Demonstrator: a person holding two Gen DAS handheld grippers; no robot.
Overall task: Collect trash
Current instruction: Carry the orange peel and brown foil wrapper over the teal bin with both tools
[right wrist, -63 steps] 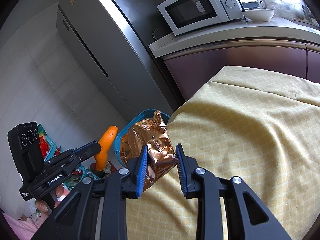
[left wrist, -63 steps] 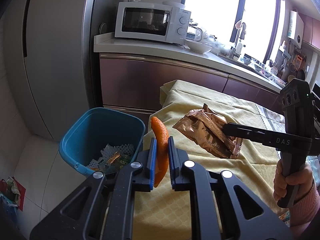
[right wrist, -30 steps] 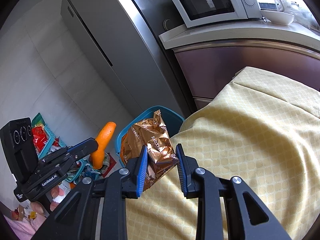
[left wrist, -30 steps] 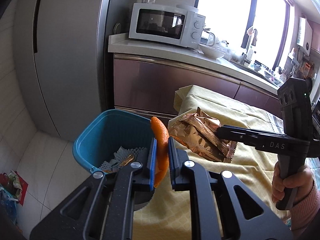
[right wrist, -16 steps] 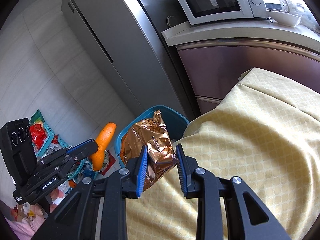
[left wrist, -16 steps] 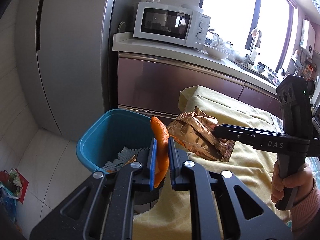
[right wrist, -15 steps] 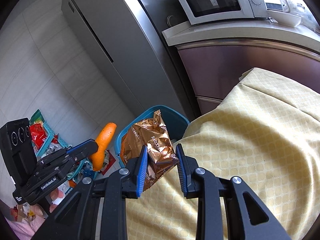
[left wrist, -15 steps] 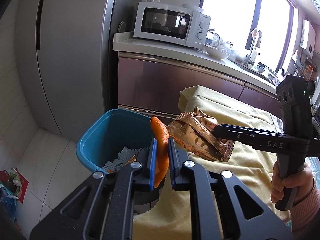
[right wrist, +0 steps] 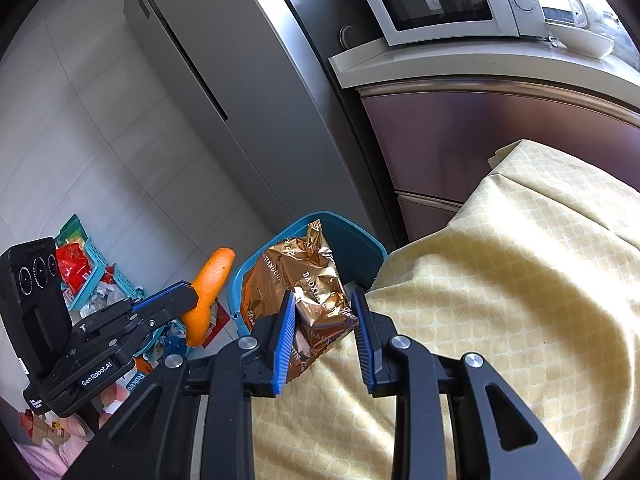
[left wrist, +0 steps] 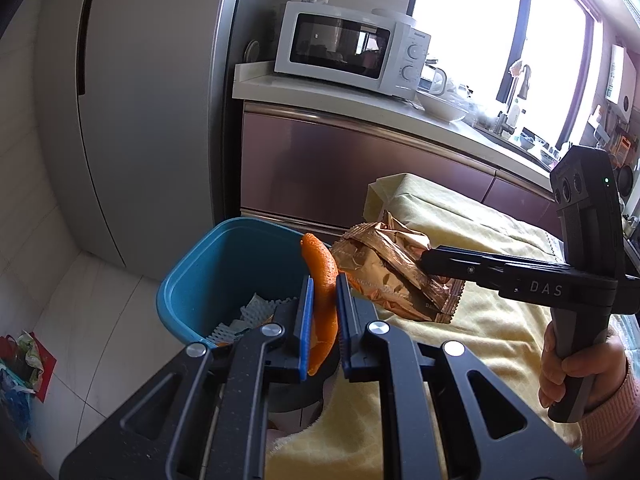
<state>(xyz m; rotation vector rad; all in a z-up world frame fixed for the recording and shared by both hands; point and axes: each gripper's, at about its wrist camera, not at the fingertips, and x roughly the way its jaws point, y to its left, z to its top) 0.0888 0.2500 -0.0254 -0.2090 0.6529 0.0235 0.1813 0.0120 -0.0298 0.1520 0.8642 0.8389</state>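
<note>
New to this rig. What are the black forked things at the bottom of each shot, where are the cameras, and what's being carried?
No robot here: a person holds a two-finger grabbing tool in each hand, and each tool carries a fisheye camera looking along its fingers.

The left wrist view shows the left tool shut on an orange peel, near a blue bin that has paper scraps inside. The right tool and the hand holding it enter from the right.

The right wrist view shows the right tool shut on a crumpled bronze snack wrapper, at the edge of a table under a yellow cloth. The visible part of the cloth is bare.
</note>
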